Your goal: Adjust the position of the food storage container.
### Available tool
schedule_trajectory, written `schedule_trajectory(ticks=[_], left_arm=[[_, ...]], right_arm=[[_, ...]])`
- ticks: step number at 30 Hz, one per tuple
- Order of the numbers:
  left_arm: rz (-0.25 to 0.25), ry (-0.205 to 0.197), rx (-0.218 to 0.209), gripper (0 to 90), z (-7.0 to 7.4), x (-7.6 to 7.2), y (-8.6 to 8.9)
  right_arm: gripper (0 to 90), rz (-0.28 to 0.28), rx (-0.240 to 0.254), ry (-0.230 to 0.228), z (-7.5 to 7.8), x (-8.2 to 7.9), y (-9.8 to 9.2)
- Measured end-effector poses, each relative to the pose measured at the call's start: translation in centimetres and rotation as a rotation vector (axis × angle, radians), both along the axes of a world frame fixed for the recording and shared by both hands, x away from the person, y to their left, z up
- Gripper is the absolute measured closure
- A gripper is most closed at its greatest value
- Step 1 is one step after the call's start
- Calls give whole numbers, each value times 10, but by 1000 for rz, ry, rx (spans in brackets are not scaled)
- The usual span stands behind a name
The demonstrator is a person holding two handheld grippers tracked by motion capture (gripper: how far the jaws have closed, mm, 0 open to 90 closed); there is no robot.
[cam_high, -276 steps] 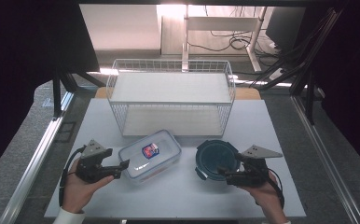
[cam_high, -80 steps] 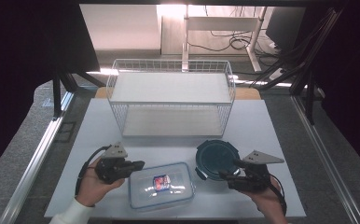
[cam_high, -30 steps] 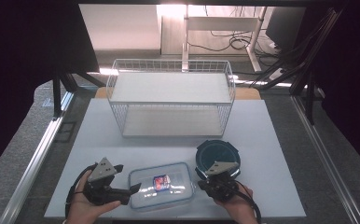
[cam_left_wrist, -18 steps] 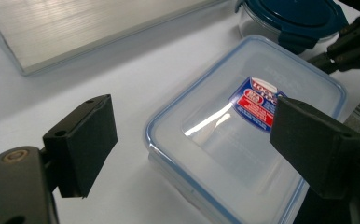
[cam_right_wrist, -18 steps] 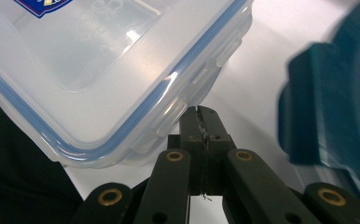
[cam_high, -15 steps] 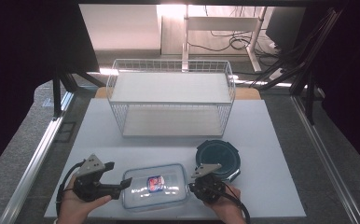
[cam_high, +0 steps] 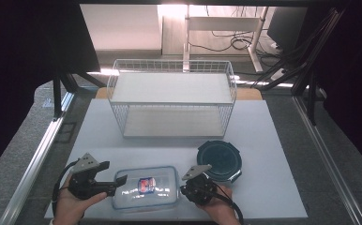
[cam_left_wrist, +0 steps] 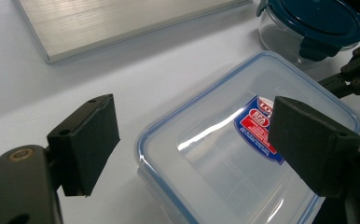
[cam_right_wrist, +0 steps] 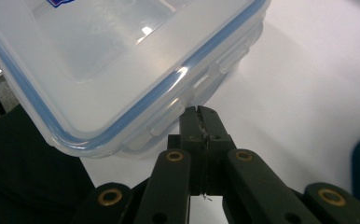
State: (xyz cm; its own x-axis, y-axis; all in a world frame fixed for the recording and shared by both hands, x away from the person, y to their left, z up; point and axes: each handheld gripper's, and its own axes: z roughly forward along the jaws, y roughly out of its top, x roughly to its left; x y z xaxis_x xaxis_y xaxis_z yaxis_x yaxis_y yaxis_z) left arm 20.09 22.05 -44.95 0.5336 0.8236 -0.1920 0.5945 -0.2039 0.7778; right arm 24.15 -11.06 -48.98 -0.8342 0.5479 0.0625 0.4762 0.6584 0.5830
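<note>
A clear rectangular box (cam_high: 146, 187) with a blue-rimmed lid and a red-and-blue label lies near the table's front edge. My left gripper (cam_high: 112, 173) is open at the box's left end. In the left gripper view its pads (cam_left_wrist: 85, 144) stand wide apart, with the box's (cam_left_wrist: 243, 154) corner between them and untouched. My right gripper (cam_high: 182, 190) is shut and empty at the box's right end. In the right gripper view its closed tips (cam_right_wrist: 199, 114) sit against a side clip of the box (cam_right_wrist: 122, 60). A round container with a dark teal lid (cam_high: 219, 159) stands just behind the right gripper.
A white wire basket (cam_high: 172, 98) with a shelf stands at the back middle of the white table top (cam_high: 273, 131). Metal rails run along both sides of the table. The person's hands enter from the front edge.
My right gripper has moved left and nearer the front, from the round container to the clear box's right end. The left gripper has drawn back left, and the box has shifted slightly left.
</note>
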Motion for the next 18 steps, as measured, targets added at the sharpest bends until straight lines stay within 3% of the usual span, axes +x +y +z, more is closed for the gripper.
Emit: schedule_trajectory(ticks=[8,15,17,18], left_arm=[[23,4,-3,155,1,-2,5],[45,2,-24,155,6,-7,8],[43,3,-23,155,6,-8,7],[41,3,-23,155,6,-8,7]], right_arm=[[890,8,32,6,3,3,-2],[887,-50,89,-60,25,-5,-24],[843,-65,106,-62,27,-6,-28],[767,-71,119,-61,27,-6,-30]])
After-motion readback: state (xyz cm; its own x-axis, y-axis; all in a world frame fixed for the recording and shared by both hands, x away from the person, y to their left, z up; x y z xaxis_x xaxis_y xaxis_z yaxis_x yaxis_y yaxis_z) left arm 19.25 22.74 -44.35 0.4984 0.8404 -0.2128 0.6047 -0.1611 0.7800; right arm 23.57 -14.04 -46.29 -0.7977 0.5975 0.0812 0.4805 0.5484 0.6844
